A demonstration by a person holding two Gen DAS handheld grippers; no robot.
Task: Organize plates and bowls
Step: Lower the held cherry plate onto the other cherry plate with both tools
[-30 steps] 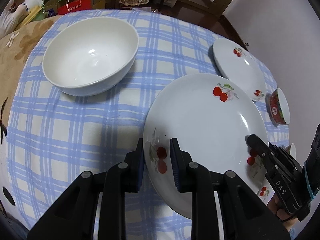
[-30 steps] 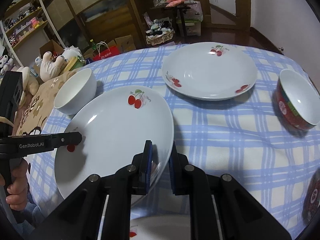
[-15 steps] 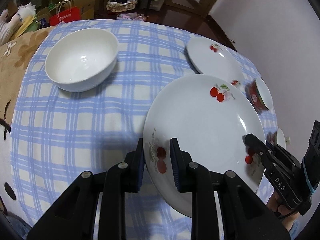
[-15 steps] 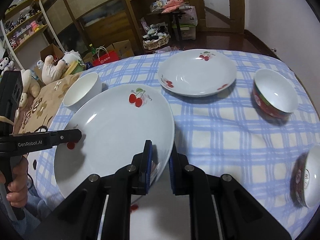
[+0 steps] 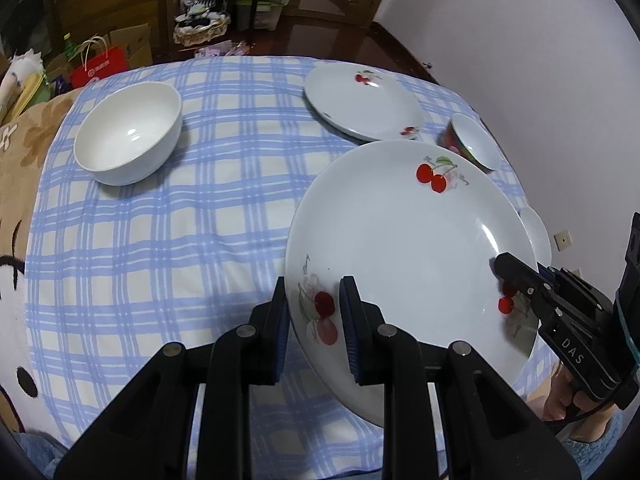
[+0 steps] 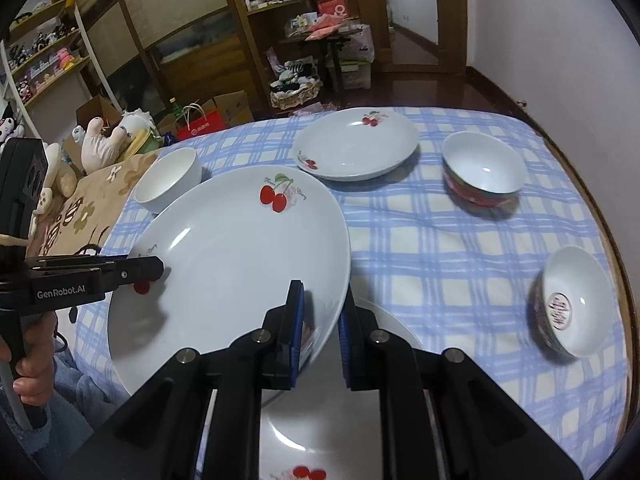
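A large white plate with cherry prints [image 5: 404, 240] [image 6: 232, 256] hangs above the checked tablecloth, held at two sides. My left gripper [image 5: 314, 312] is shut on its left rim, and my right gripper [image 6: 320, 320] is shut on its right rim. Each gripper shows in the other's view, the right gripper [image 5: 516, 276] at the plate's far edge and the left gripper [image 6: 156, 270] likewise. A second cherry plate [image 6: 356, 144] [image 5: 362, 102] lies at the back of the table. Another cherry plate [image 6: 320, 432] lies below my right gripper, partly hidden.
A plain white bowl [image 5: 128, 132] [image 6: 170, 178] stands at the back left. A red-sided bowl [image 6: 482, 174] [image 5: 474, 140] stands right of the far plate, and a small patterned bowl [image 6: 570, 304] is near the table's right edge. Shelves, boxes and soft toys fill the room behind.
Both grippers have risen with the large plate between them, so the table and its dishes look smaller and farther. The grip on both rims is unchanged.
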